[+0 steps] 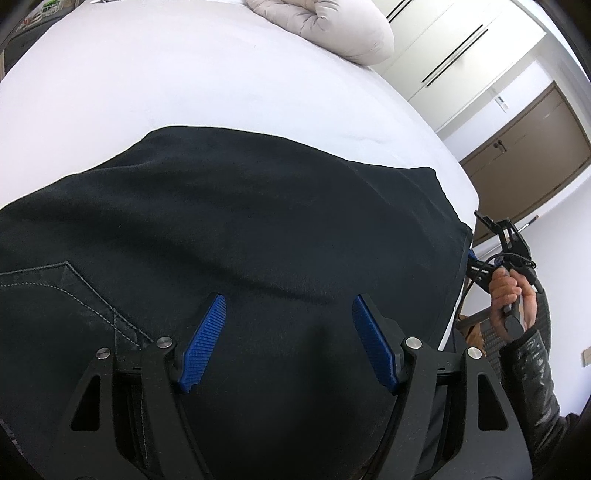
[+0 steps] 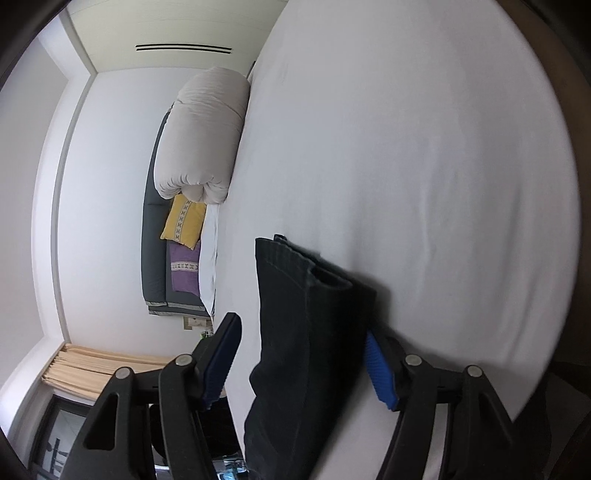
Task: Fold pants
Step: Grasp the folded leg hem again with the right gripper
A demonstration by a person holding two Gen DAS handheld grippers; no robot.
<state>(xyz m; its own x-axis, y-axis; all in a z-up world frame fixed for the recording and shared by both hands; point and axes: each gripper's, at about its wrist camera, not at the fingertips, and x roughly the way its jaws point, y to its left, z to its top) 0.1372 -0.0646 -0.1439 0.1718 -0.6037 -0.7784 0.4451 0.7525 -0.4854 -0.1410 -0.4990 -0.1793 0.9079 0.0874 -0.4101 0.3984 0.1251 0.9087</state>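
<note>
Dark navy pants [image 1: 236, 229] lie spread on a white bed [image 1: 184, 81]; a stitched pocket seam shows at the left. My left gripper [image 1: 288, 314] is open, hovering just above the fabric with nothing between its blue pads. In the right wrist view the pants' leg end [image 2: 295, 317] with its hem lies on the bed [image 2: 424, 166] at its edge. My right gripper [image 2: 301, 350] is open, its jaws standing on either side of the leg end. The right gripper also shows in the left wrist view [image 1: 476, 262] at the pants' right edge, held by a hand.
A rolled beige duvet [image 1: 332, 26] lies at the far end of the bed, also in the right wrist view [image 2: 203, 136]. Yellow [image 2: 184, 221] and purple [image 2: 184, 271] cushions sit by the headboard. White wardrobe doors [image 1: 454, 55] and a brown door [image 1: 528, 155] stand beyond the bed.
</note>
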